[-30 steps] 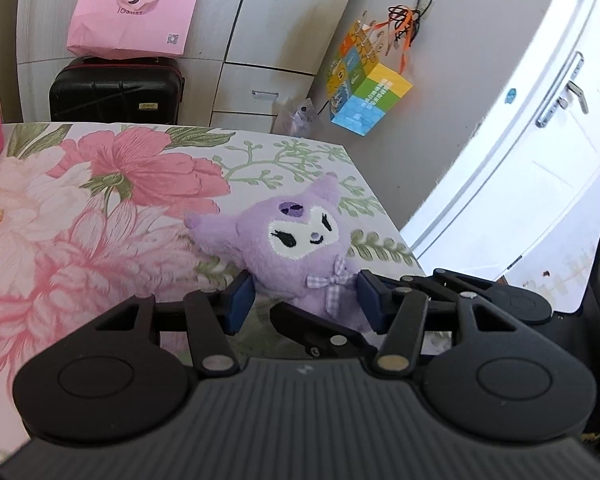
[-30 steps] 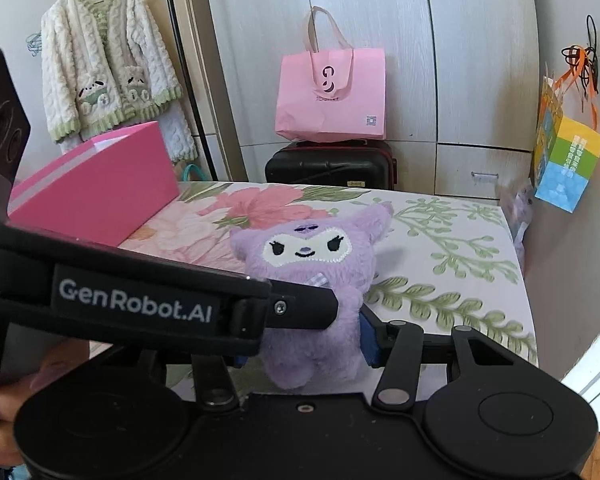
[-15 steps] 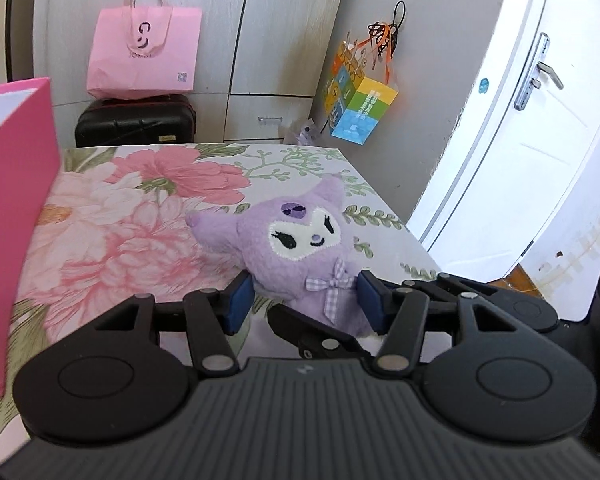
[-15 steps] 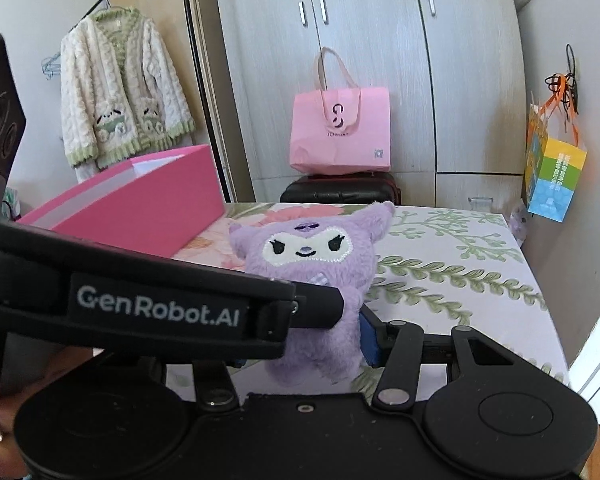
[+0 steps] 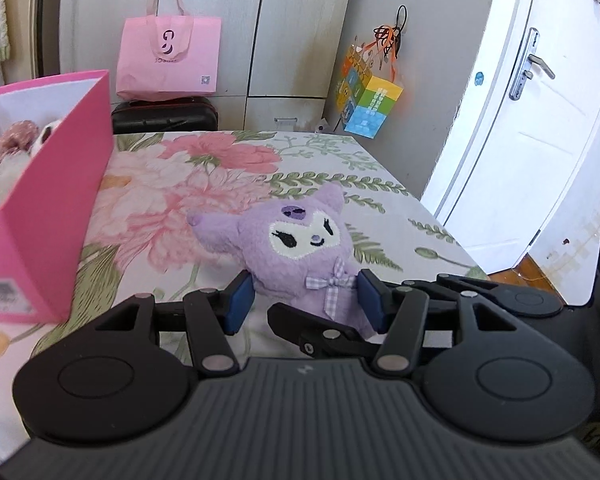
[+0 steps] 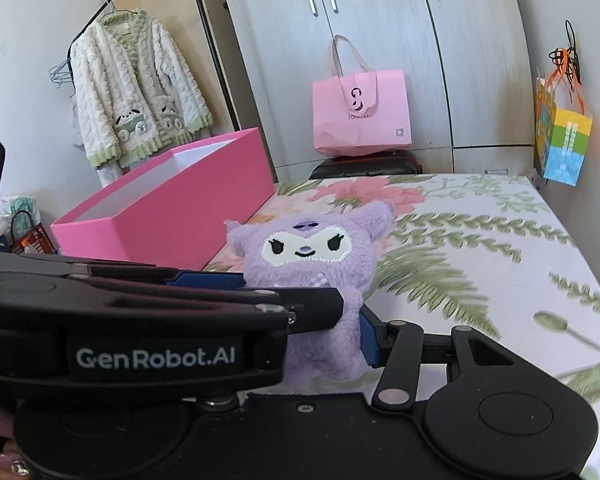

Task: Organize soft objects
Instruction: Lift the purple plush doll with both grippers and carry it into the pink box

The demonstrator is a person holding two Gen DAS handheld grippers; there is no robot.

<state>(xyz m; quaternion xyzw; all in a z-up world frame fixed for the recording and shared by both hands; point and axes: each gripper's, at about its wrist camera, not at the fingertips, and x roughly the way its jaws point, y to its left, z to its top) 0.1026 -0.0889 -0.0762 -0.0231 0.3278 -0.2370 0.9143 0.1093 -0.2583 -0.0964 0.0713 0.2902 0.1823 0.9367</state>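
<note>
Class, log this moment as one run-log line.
left gripper: shut on purple plush | right gripper: also shut on it | plush: lifted over floral bedspread | pink box: open, toys inside

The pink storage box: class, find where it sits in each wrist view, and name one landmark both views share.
Left wrist view: the pink storage box fills the left edge, plush toys inside.
Right wrist view: left of centre, behind the purple plush.
Shared landmark: the pink tote bag on the black suitcase.
</note>
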